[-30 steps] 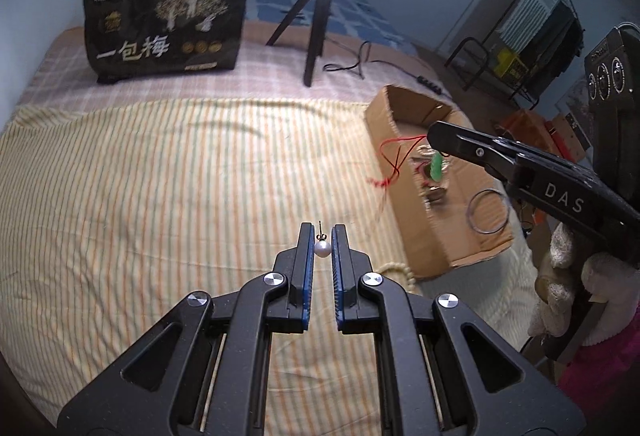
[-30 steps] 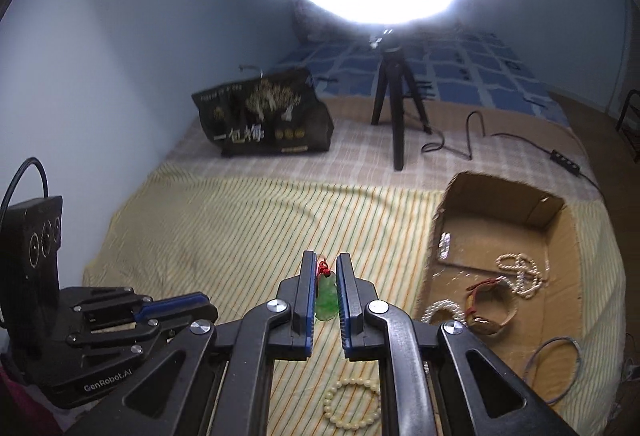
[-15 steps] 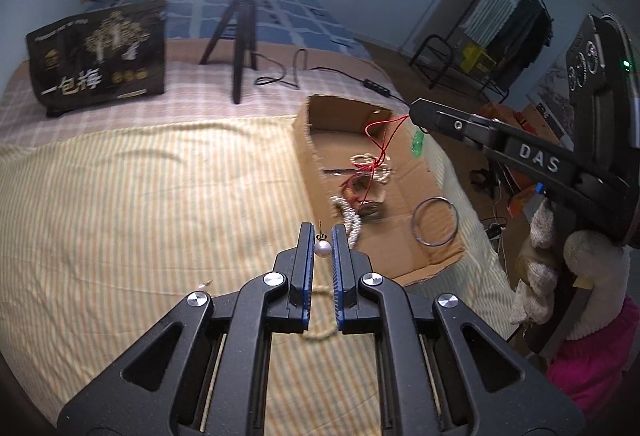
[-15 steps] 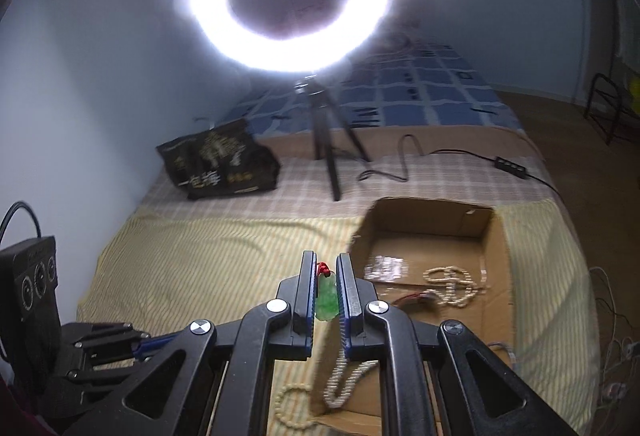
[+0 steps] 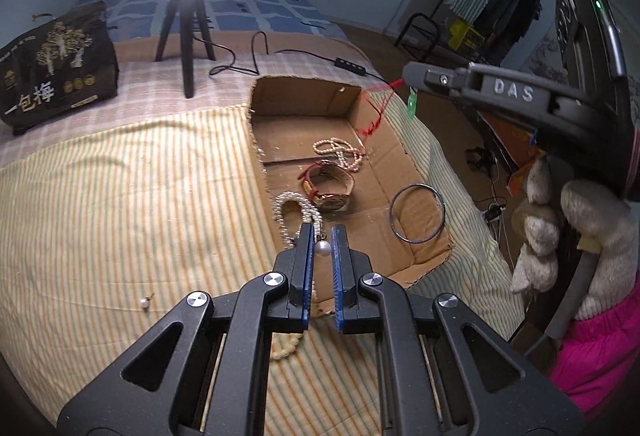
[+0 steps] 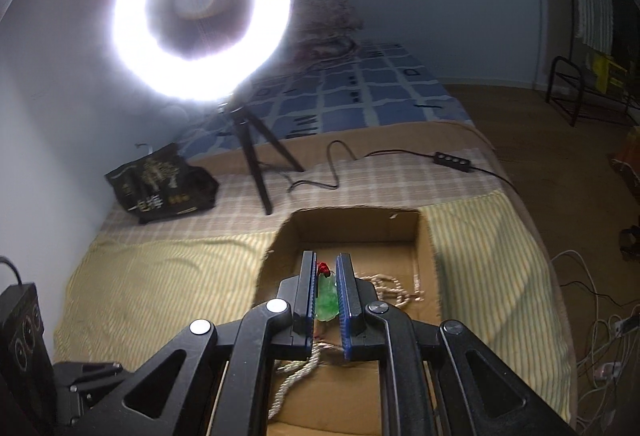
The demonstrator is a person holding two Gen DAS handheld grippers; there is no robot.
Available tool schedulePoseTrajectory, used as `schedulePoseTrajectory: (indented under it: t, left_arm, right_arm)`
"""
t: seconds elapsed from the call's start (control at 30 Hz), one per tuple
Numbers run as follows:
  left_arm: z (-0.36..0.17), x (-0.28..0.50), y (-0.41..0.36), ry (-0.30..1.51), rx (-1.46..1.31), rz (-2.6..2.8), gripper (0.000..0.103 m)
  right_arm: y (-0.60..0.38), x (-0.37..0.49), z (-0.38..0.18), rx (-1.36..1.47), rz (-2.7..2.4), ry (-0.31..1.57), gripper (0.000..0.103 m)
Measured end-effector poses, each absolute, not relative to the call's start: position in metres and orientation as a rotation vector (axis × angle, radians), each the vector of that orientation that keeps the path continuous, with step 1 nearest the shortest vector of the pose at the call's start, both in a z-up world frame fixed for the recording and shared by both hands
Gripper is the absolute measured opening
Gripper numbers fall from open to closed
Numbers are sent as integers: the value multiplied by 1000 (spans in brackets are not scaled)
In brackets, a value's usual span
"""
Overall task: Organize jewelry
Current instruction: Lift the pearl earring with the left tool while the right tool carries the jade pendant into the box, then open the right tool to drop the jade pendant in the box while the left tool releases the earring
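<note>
My left gripper [image 5: 322, 236] is shut on a pearl earring [image 5: 322, 247], held above the near left edge of the open cardboard box [image 5: 304, 104]. My right gripper [image 6: 324, 272] is shut on a green pendant [image 6: 327, 302] with a red cord; it also shows in the left wrist view [image 5: 412, 104], held over the box's far right wall, its cord [image 5: 376, 116] dangling into the box. Inside lie a pearl necklace [image 5: 340, 152], a red-and-brown bracelet [image 5: 328, 188], a crystal bead strand [image 5: 292, 208] and a metal bangle [image 5: 418, 214].
A second pearl earring [image 5: 144, 303] lies on the striped bedspread [image 5: 120, 204] at the left. A cream bead bracelet [image 5: 286, 346] lies under my left gripper. A ring light on a tripod [image 5: 186, 36], its cable and a black bag [image 5: 56, 72] stand behind.
Both grippers moved toward the box. The left one swung right with the earring to the box's near edge; the right one carried the pendant over the box interior.
</note>
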State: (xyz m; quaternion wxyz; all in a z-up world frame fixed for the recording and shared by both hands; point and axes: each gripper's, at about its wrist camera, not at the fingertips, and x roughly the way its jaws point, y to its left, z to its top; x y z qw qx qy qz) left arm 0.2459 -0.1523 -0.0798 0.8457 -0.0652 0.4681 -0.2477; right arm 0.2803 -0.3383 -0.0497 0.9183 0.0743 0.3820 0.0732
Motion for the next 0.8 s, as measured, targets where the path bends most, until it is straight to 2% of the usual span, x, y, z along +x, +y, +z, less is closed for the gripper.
schedulePoseTrajectory:
  t: [0.63, 0.67, 0.73, 0.8]
  left_arm:
    - [-94, 245, -194, 1015, -101, -572, 6]
    - [-94, 246, -194, 1013, -103, -571, 6]
    - [-94, 247, -193, 1009, -109, -567, 6]
    - [-94, 247, -191, 1012, -110, -567, 7]
  right_arm:
    - [-372, 288, -85, 149, 52, 875, 9]
    - [-372, 288, -85, 149, 50, 876, 11]
    - [-372, 287, -85, 150, 52, 873, 28]
    - [-372, 286, -84, 142, 45, 865, 33]
